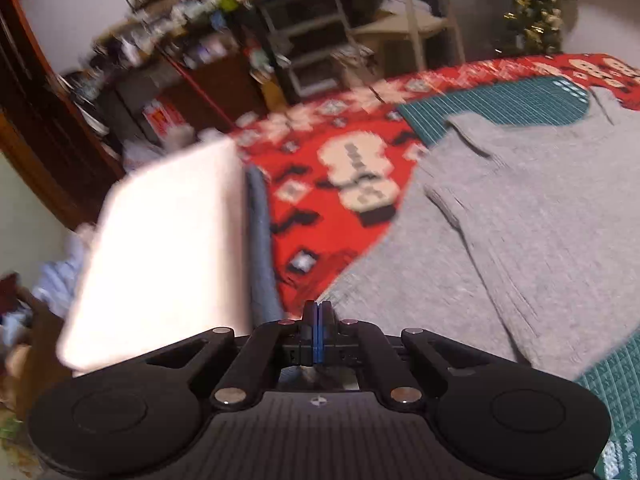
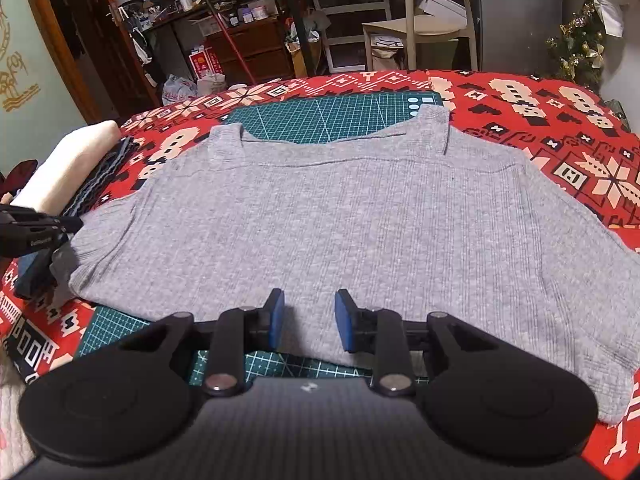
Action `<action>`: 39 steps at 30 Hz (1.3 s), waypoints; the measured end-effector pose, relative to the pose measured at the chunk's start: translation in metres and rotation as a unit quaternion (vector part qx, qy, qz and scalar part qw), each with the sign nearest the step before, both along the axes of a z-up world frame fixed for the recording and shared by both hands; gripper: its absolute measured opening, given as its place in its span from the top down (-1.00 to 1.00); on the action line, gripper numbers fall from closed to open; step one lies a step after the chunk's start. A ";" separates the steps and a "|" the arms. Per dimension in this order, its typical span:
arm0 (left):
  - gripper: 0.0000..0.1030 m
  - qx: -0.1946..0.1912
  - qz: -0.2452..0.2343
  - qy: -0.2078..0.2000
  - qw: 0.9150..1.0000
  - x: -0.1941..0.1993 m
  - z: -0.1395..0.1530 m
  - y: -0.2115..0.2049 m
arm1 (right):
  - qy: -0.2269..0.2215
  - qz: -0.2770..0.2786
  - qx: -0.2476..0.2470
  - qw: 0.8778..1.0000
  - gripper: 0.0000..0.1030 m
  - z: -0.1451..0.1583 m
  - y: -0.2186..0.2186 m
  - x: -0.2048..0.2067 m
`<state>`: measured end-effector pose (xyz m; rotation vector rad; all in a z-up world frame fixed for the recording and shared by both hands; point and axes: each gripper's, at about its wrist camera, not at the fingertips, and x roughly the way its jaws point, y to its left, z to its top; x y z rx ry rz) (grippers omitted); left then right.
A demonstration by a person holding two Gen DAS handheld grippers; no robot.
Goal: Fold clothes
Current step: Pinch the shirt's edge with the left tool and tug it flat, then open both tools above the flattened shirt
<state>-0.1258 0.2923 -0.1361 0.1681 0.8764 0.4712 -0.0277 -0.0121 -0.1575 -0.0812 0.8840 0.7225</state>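
i am standing at the near edge of a worktop where a grey ribbed top [image 2: 328, 216] is lying spread flat and face up, its shoulder straps at the far side over a green cutting mat [image 2: 332, 118], and no fold is showing in it yet, so the job on this garment is looking barely begun. my left hand-held gripper [image 1: 317, 312] is sitting with its blue pads pressed fully together at the top's near left corner; the blurred view is not letting me tell whether cloth is pinched between them. my right hand-held gripper [image 2: 309, 322] is hovering partly open over the near hem, its fingers apart with nothing between them. left of the top, a stack of dark folded clothes [image 2: 102, 178] is lying beside a white pad [image 2: 66, 168], suggesting some pieces are already done. a red patterned cloth [image 2: 540, 120] is covering the worktop. that stack is sitting close to the left sleeve and may be crowding a fold from that side. beyond, a pale chair [image 2: 432, 20] and cluttered shelves [image 2: 240, 12] are standing well apart.
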 end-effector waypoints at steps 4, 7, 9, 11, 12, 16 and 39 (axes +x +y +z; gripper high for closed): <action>0.99 0.034 0.025 0.003 0.999 0.004 0.009 0.010 | 0.001 0.002 0.003 1.000 0.41 0.001 0.002 0.001; 0.98 0.038 0.021 0.026 0.999 0.011 0.000 0.012 | -0.001 0.004 0.006 1.000 0.41 0.002 0.004 0.001; 0.92 0.048 0.018 0.041 0.998 0.014 -0.008 0.008 | -0.002 0.003 0.008 1.000 0.40 0.003 0.005 0.002; 0.89 0.044 0.021 0.044 0.998 0.017 -0.011 0.007 | -0.003 0.003 0.010 1.000 0.38 0.004 0.006 0.002; 0.87 0.032 0.024 0.040 0.998 0.017 -0.011 0.008 | -0.006 0.003 0.010 1.000 0.36 0.006 0.006 0.002; 0.43 -0.044 0.046 -0.012 0.998 0.008 0.006 0.017 | -0.029 0.013 0.007 0.999 -0.07 0.015 0.009 -0.004; -0.54 -0.206 0.167 -0.130 0.955 -0.059 0.002 -0.008 | -0.146 0.079 -0.042 0.985 -0.98 0.009 0.052 -0.034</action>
